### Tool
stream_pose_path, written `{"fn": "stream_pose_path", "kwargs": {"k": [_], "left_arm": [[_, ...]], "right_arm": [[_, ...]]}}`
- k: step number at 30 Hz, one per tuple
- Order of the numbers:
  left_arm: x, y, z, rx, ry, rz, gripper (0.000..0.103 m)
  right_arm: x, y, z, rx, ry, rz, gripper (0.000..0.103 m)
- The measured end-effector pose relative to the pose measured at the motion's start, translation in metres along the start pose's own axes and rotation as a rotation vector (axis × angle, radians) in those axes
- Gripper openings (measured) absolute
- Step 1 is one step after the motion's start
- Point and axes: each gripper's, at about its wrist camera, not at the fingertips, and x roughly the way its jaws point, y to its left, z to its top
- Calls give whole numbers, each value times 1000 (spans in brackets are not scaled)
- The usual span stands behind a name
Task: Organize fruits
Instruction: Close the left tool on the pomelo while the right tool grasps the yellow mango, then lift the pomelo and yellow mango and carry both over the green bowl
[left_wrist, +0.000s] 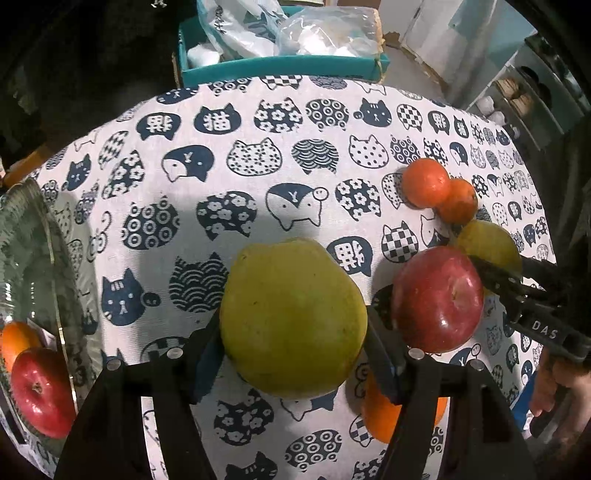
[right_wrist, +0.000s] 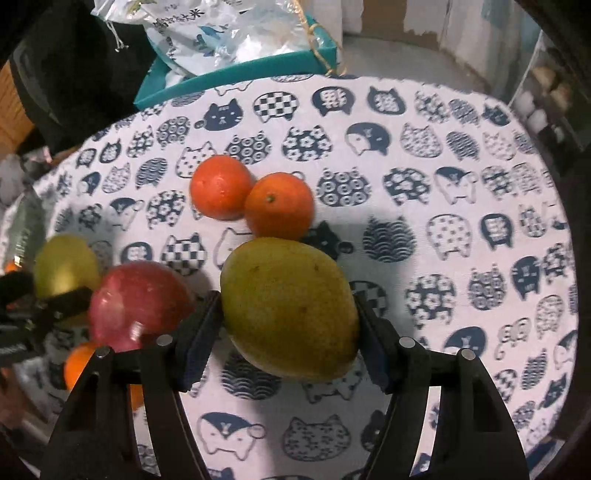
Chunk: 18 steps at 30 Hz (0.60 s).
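While gripped: 2 pears, 2 apples.

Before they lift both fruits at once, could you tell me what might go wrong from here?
The left gripper clamps a large round green pear only at its widest sides, so it may slip.

The right gripper holds a yellow-green pear close behind a shiny red apple; moving could knock it.

The two grippers work close together and might collide.

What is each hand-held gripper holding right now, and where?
Left hand-held gripper: green pear, clamped across its sides. Right hand-held gripper: yellow-green mango, likewise.
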Motion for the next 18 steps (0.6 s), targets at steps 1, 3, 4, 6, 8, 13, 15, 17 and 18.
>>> {"fn": "stream_pose_path", "kwargs": {"k": [1,3,4,6,8,13,15,17,18], "left_arm": [[-2,1,0,-2,-5,3,70],[-8,5,-1,-6,-19,9,70],[-10,6,-2,-8,-25,11,70],[-17,8,-2,-10,-43,19,70],[-25,9,-3,-8,-63,27,70],[-46,10,-5,0,-114,35,70],[-55,10,-6,4,-132,31,70],[-64,9,-7,9,-152,34,70],[-68,8,-8,13,-163,37,70]], "right_arm": [[-1,0,-1,-9,-6,-21,69],[-5,2,-4,-19,-22,-53,69],[-8,2,-5,-22,-28,-61,69],[-14,4,-6,-30,-45,-84,69],[-21,6,-7,-40,-65,-110,69],[-41,9,-7,-33,-120,-115,69],[-48,11,-6,-33,-140,-117,69],[-57,12,-5,-35,-162,-115,69],[-61,14,-4,-36,-173,-114,69]]}}
